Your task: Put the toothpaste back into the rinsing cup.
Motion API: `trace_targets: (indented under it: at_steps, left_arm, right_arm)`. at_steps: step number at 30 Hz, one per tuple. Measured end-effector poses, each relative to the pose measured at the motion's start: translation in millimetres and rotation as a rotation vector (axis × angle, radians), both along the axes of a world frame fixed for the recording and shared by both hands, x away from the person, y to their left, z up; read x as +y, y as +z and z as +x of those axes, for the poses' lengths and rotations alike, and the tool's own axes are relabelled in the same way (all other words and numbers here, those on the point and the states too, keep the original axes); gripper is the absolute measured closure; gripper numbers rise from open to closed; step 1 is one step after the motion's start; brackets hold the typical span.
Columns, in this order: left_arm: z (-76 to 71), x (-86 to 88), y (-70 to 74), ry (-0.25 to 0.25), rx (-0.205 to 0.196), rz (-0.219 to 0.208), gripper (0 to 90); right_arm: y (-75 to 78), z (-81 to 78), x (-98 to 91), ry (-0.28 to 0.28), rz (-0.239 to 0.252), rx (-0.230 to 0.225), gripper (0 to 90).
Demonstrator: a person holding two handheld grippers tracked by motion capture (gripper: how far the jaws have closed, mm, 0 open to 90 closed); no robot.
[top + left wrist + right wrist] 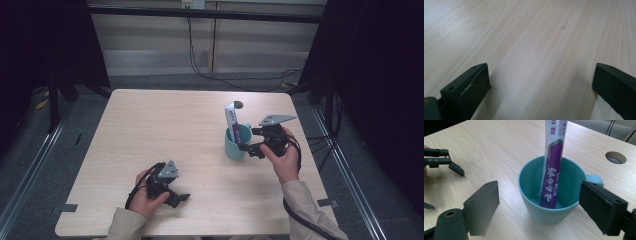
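Standing: 1 sachet (552,170) in 1 cup (549,212)

Teal cup (549,202). Sachet (552,167) in it: white top, purple lower half, white lettering. Table (165,130) pale wood grain. Both grippers black, left (176,197), right (250,142), grey top plates. Beige sleeves (305,200).

Left gripper (541,82) jaws spread wide; bare wooden table (536,37) between

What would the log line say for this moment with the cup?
teal cup: upright on table | purple sachet: standing in cup | right gripper: open beside cup | left gripper: open, nothing between jaws
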State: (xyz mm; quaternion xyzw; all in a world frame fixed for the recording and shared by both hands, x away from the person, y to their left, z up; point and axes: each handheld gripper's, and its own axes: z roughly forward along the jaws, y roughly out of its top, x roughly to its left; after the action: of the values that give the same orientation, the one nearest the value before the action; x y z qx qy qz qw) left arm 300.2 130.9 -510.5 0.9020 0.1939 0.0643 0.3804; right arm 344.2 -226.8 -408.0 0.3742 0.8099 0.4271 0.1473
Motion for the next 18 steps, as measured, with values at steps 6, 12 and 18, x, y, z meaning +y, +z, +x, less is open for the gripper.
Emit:
trace_targets:
  at_steps: [6, 12, 18]
  left_arm:
    - [-0.3, 0.2, 0.3, 0.003, -0.001, 0.005, 1.1]
    - [-0.3, 0.1, 0.2, 0.002, -0.001, 0.005, 1.0]
    - [-0.3, -0.1, 0.0, 0.004, -0.001, 0.002, 0.8]
  right_arm:
    - [-2.3, -9.3, 2.4, 0.037, -0.022, 0.015, 15.8]
    - [-1.4, -16.8, -0.9, 0.056, -0.021, 0.020, 15.8]
    - [-2.8, -22.7, -1.9, 0.060, -0.028, 0.022, 15.8]
